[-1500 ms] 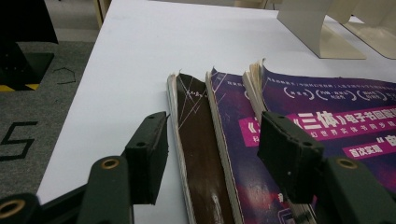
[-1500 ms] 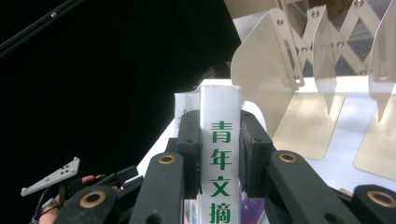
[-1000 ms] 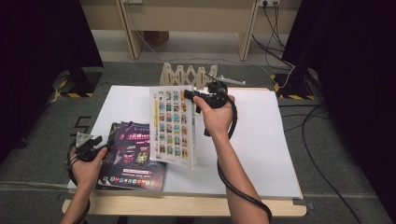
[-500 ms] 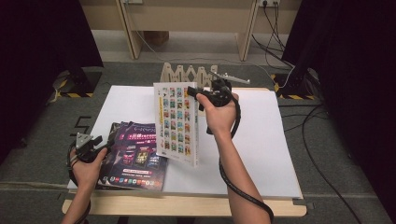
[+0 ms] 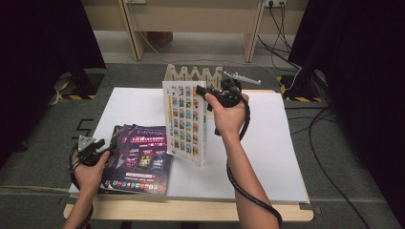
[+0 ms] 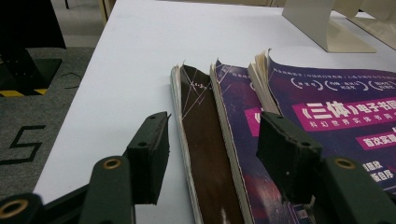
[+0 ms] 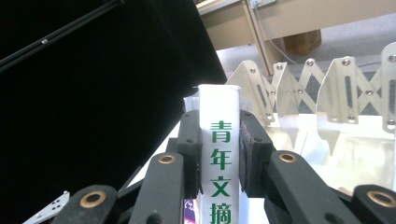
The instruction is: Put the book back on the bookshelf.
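My right gripper (image 5: 204, 91) holds a magazine (image 5: 184, 121) with a grid of small coloured pictures on its cover, lifted off the white table (image 5: 267, 143) and nearly upright. In the right gripper view the jaws (image 7: 219, 128) are shut on its white spine (image 7: 219, 186), which carries green characters. My left gripper (image 5: 102, 148) rests at the left edge of a fanned stack of dark purple magazines (image 5: 141, 160). Its jaws (image 6: 217, 154) are open, one on each side of the stack's (image 6: 327, 107) near corner edges, with the pads pressing on nothing.
A pale wooden zigzag rack (image 5: 193, 76) stands at the table's back edge, close behind the lifted magazine, and shows as slotted uprights (image 7: 327, 93) in the right gripper view. Black curtains hang at both sides. Cables run over the floor at the right.
The right hand has swung the held magazine more upright and a little toward the rack. The left hand and the stack have stayed where they were.
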Demonstrator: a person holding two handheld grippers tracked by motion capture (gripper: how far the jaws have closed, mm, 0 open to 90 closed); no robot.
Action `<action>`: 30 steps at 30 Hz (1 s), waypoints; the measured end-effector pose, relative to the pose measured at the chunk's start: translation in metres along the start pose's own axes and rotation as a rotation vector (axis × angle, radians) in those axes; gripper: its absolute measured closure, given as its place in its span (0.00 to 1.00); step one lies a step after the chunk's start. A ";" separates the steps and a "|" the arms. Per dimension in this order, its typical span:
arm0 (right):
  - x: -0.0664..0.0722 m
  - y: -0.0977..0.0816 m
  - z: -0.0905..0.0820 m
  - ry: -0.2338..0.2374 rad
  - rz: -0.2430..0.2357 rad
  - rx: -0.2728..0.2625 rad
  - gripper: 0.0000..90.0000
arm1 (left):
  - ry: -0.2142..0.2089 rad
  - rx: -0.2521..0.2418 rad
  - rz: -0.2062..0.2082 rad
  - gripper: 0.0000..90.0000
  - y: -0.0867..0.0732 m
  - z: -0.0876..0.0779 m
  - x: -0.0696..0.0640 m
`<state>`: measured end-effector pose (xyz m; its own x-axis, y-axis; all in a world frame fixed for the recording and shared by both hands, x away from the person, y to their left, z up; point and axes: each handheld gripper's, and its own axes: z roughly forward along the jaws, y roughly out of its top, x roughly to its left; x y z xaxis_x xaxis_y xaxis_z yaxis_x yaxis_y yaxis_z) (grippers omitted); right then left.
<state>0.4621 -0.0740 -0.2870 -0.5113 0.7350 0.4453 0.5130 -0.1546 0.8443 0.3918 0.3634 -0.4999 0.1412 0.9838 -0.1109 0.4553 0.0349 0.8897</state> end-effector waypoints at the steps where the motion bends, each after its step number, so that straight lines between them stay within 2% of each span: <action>1: 0.000 0.001 -0.001 -0.003 -0.006 -0.004 0.83 | 0.001 0.001 0.002 0.48 0.000 0.000 0.000; 6: -0.002 0.004 -0.006 -0.021 -0.019 -0.015 0.83 | 0.004 0.004 0.003 0.48 0.000 0.000 0.000; 14: -0.009 0.010 -0.012 -0.012 0.008 -0.043 0.83 | 0.013 0.025 0.007 0.49 0.001 0.003 -0.001; 19: -0.008 0.013 -0.015 -0.037 0.004 -0.063 0.83 | 0.000 -0.005 -0.009 0.48 0.000 0.000 0.001; 22: -0.007 0.013 -0.015 -0.064 -0.009 -0.075 0.83 | -0.001 -0.004 0.001 0.48 0.000 -0.001 0.000; 25: -0.007 0.013 -0.017 -0.079 -0.002 -0.096 0.83 | -0.004 -0.007 0.008 0.48 0.000 -0.001 -0.001; 27: -0.008 0.014 -0.018 -0.067 0.017 -0.112 0.83 | -0.004 -0.008 0.005 0.48 -0.001 -0.001 0.000; 30: -0.008 0.017 -0.018 -0.074 0.003 -0.119 0.83 | -0.005 -0.010 -0.003 0.48 -0.001 -0.001 0.001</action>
<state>0.4628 -0.0944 -0.2712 -0.4554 0.7806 0.4281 0.4265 -0.2308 0.8746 0.3906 0.3642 -0.5000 0.1441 0.9828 -0.1156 0.4467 0.0396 0.8938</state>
